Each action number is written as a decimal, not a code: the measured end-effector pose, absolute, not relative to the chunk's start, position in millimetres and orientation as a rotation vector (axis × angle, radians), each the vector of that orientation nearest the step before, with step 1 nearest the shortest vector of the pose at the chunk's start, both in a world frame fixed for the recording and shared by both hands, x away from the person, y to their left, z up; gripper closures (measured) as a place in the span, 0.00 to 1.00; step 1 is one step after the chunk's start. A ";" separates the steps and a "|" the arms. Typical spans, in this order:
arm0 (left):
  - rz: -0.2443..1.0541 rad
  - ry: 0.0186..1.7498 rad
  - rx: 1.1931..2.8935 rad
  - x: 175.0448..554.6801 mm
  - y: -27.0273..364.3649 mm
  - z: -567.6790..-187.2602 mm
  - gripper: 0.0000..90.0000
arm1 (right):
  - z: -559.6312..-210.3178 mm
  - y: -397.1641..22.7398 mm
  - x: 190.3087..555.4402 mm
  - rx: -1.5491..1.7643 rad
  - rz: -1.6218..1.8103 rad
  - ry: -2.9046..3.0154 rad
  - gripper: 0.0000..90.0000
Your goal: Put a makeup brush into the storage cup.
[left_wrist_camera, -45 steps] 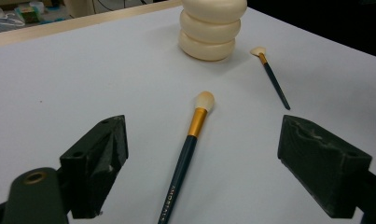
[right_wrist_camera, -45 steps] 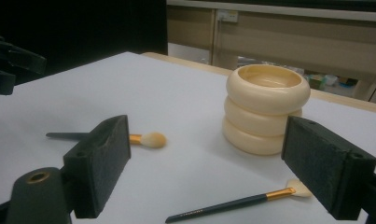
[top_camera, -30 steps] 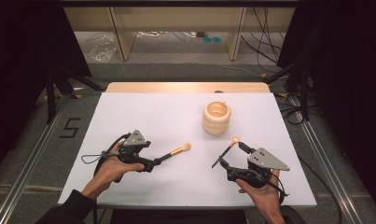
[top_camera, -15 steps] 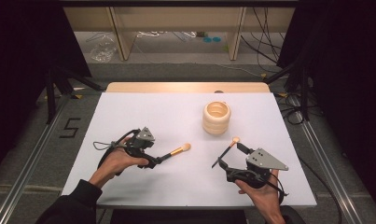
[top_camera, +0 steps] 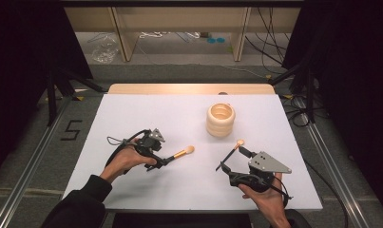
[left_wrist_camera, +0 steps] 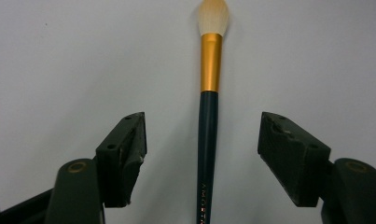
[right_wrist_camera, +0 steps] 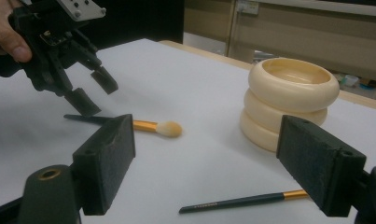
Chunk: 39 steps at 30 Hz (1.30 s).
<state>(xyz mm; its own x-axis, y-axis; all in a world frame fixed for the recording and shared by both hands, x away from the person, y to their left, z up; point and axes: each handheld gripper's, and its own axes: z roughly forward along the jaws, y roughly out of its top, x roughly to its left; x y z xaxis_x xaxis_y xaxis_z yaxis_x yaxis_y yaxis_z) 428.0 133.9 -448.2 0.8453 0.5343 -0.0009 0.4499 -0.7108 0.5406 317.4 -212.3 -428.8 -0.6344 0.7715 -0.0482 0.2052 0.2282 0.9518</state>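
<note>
— Where is the brush from the cream holder (top_camera: 221, 120)?

— The big makeup brush (top_camera: 179, 154) lies flat on the white table (top_camera: 132, 109), near the holder on its left and toward me. My left gripper (top_camera: 164, 161) is over the dark handle end.

— Gripping it?

— No. My jaws have just been closing, but they stand apart with the handle (left_wrist_camera: 208, 154) between them, untouched.

— And your right gripper (top_camera: 229, 159)?

— Spread wide, holding nothing, with the thin brush (right_wrist_camera: 244, 200) on the table at its tips, in front of the holder.

1. Brush (left_wrist_camera: 209, 140) under my left claw (left_wrist_camera: 202, 154): dark teal handle, gold ferrule, cream bristles.
2. Second brush (right_wrist_camera: 241, 201): same dark handle, gold band.
3. Ribbed holder (top_camera: 221, 120): pale cream.
4. Desk (top_camera: 146, 109): plain white, light wood edge.
5. Claw pads: black.
</note>
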 end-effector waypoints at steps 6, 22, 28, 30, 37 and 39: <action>0.186 0.715 2.499 432.3 128.7 -449.1 0.42 | -429.1 -212.2 317.5 0.897 1.412 1.983 0.23; 0.157 0.617 2.636 439.2 112.5 -450.4 0.54 | -429.5 -211.4 317.2 0.896 1.405 2.005 0.23; 0.146 0.633 2.650 441.6 111.0 -454.3 0.56 | -429.9 -211.0 317.4 0.893 1.414 2.008 0.23; 0.136 0.640 2.646 441.8 110.4 -454.8 0.58 | -430.3 -210.9 318.0 0.888 1.420 2.009 0.23; 0.146 0.604 2.680 446.4 102.3 -452.2 0.64 | -430.3 -210.5 317.5 0.896 1.405 2.015 0.23; 0.133 0.597 2.690 447.8 99.1 -450.6 0.65 | -429.6 -211.1 316.9 0.902 1.393 2.021 0.23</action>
